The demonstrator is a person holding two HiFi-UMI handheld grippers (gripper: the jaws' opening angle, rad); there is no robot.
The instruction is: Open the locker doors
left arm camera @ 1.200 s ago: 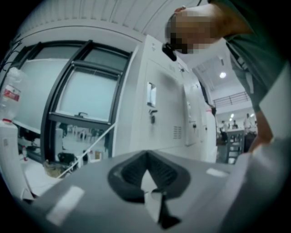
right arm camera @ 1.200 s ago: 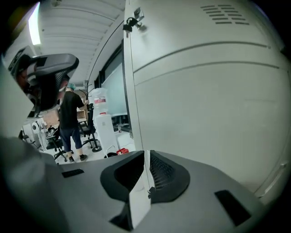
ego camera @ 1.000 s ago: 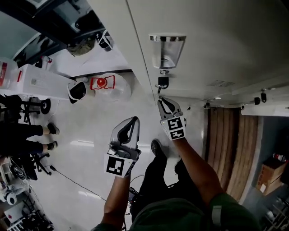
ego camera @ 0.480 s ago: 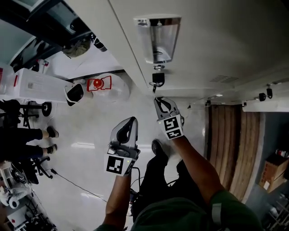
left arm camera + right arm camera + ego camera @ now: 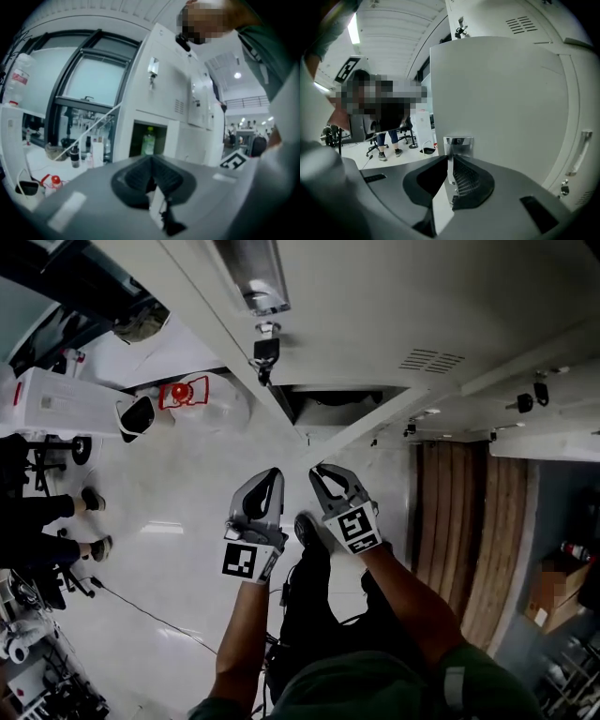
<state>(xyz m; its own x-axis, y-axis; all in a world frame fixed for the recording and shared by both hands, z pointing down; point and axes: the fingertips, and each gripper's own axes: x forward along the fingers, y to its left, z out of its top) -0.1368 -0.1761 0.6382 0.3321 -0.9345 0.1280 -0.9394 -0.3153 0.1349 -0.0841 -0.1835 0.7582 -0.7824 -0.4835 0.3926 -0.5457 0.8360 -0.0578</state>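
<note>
1. White metal lockers stand in front of me. One compartment, below a closed door, is open. The left claw view shows a pale green bottle upright inside it.
2. My right claw is pinched narrow on the small chrome handle at the edge of that compartment's white door. The door is swung out from the bank and fills most of the right claw view.
3. My left claw has its pads pressed together on nothing. It hangs just left of the right claw, apart from the lockers.
4. Farther along the bank, the closed door carries a long chrome pull with a black padlock just beneath it.
5. Half a second ago my right claw sat just under that padlock, against a front with no dark opening showing. Now the opening gapes, and the right claw has drawn back toward me, close beside the left one. The left claw has barely shifted.
6. In the head view the compartment's inside is only darkness. The bottle's label is too blurred to read. The door's hinge side is cut off in the right claw view. I cannot tell how much of the handle lies under my pads.
</note>
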